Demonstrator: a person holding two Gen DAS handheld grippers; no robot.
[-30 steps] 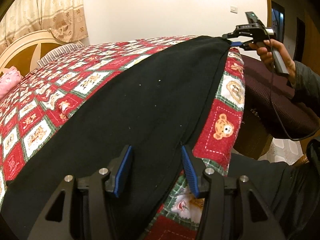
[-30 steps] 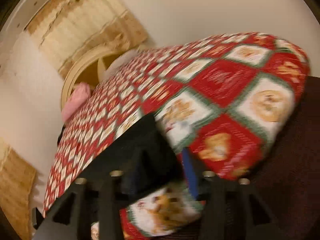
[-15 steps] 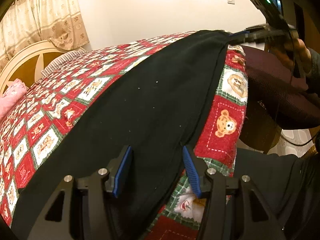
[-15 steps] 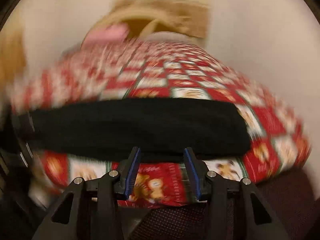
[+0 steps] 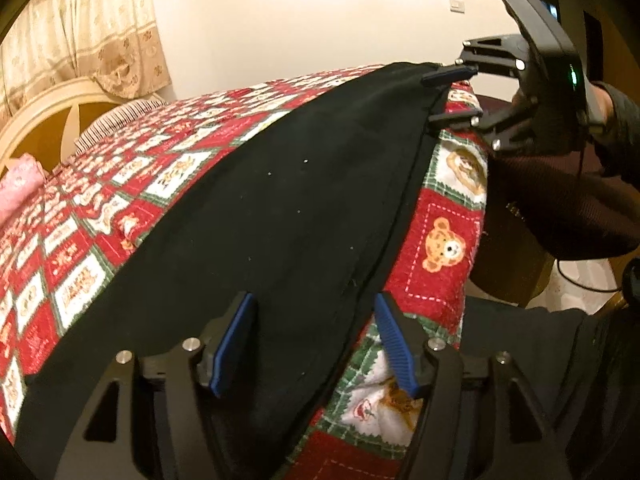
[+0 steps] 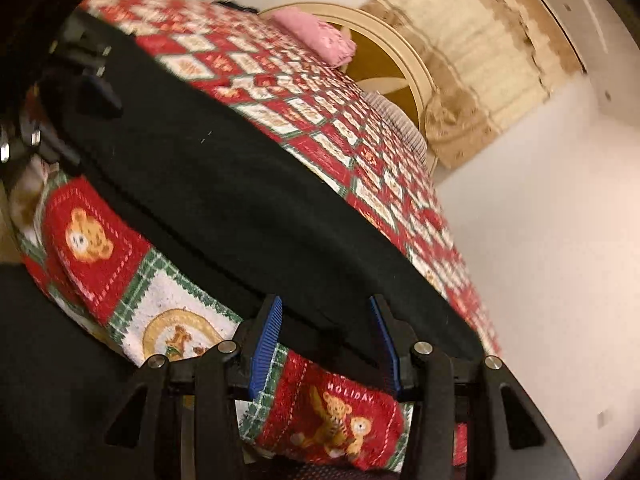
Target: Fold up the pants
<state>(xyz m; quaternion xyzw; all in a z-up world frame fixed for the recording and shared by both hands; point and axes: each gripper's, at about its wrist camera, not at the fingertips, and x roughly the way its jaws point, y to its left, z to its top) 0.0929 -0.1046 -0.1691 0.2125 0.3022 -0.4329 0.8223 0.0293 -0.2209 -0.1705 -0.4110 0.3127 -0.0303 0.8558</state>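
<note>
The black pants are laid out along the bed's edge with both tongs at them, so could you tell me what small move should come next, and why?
Probably close both tongs on the near edge. The black pants lie flat along the edge of the quilt, and the left tongs and right tongs each stand open around that edge at opposite ends, gripping nothing yet. Lifting to fold needs a hold first.

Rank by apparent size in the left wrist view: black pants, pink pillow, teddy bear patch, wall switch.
1. black pants
2. teddy bear patch, though it lies nearer the camera
3. pink pillow, partly cut off at the frame edge, so unsure against the patch
4. wall switch
</note>
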